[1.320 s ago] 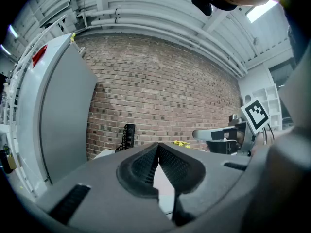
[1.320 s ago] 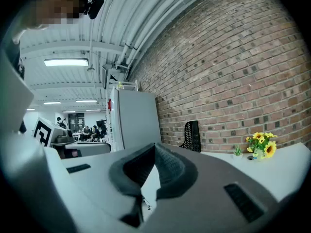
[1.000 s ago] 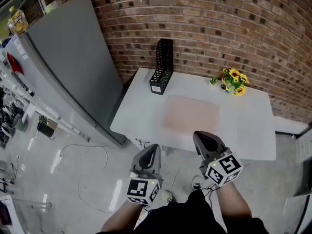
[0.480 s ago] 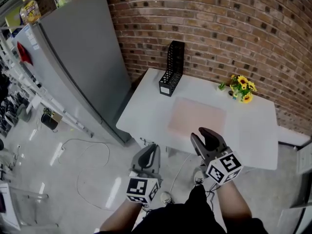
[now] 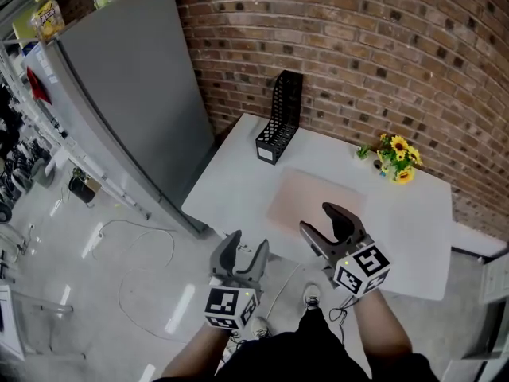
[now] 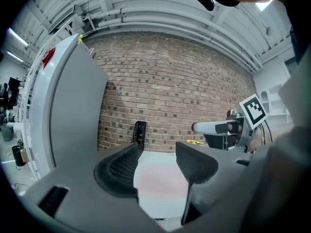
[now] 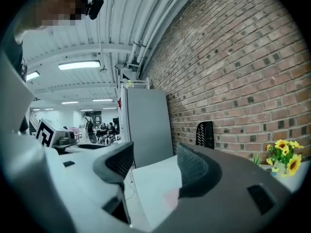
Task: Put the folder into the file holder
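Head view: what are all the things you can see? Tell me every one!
table: one, white, against the brick wall
folder: one, pink, flat on the table's middle
file holder: one, black, table's far left corner
flowers: one bunch, yellow, table's far right side
cabinet: one, grey, left of the table
left gripper: one, grey, before the table, jaws just been opening, empty
right gripper: one, grey, at table's front edge, jaws just been opening, empty

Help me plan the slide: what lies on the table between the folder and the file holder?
Nothing: the stretch between the folder and the file holder is bare table, as the head view shows. The sunflowers stand off to the side.
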Demonstrator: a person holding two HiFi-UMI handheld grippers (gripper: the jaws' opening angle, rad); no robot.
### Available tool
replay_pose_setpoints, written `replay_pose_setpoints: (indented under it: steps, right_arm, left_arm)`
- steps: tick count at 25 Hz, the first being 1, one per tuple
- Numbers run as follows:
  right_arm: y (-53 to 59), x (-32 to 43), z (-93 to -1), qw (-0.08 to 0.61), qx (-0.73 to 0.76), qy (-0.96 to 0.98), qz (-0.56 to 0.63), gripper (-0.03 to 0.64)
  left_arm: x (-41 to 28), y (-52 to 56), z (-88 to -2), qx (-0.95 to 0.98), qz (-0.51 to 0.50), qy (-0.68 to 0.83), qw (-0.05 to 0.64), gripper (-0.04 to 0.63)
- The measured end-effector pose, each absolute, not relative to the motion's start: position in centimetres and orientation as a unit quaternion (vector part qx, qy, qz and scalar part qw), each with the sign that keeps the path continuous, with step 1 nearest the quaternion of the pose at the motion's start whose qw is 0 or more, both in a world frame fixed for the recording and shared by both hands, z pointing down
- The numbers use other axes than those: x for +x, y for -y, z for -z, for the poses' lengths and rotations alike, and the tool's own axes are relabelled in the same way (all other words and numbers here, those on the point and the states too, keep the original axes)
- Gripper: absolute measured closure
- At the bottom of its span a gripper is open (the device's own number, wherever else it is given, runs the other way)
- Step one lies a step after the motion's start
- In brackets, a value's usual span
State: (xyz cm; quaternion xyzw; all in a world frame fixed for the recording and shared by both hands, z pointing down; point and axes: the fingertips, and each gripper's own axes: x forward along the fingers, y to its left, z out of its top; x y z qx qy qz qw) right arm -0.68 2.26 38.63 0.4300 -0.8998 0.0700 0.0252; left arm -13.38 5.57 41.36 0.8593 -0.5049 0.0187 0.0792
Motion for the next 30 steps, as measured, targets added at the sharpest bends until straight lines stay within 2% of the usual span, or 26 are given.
replay_pose_setpoints:
  steps: [7, 16, 30]
  right_arm:
    - [1.9, 1.7, -39.4, 0.042, 0.386, 0.918, -0.076, 0.305]
    - [7.1, 4.9, -41.3, 0.058, 0.339, 0.935, -0.082, 0.302]
    - [12.1, 6.2, -43.9, 0.079, 0.275, 0.952, -0.107, 0.299]
  left_arm:
    - [-10.5, -2.4, -41.9, 0.838, -0.021, 0.538, 0.092, 0.356]
    - [-7.3, 0.8, -43.4, 0.810, -0.024, 0.576, 0.110, 0.356]
    - [-6.3, 3.3, -46.5, 0.755, -0.030, 0.637, 0.153, 0.356]
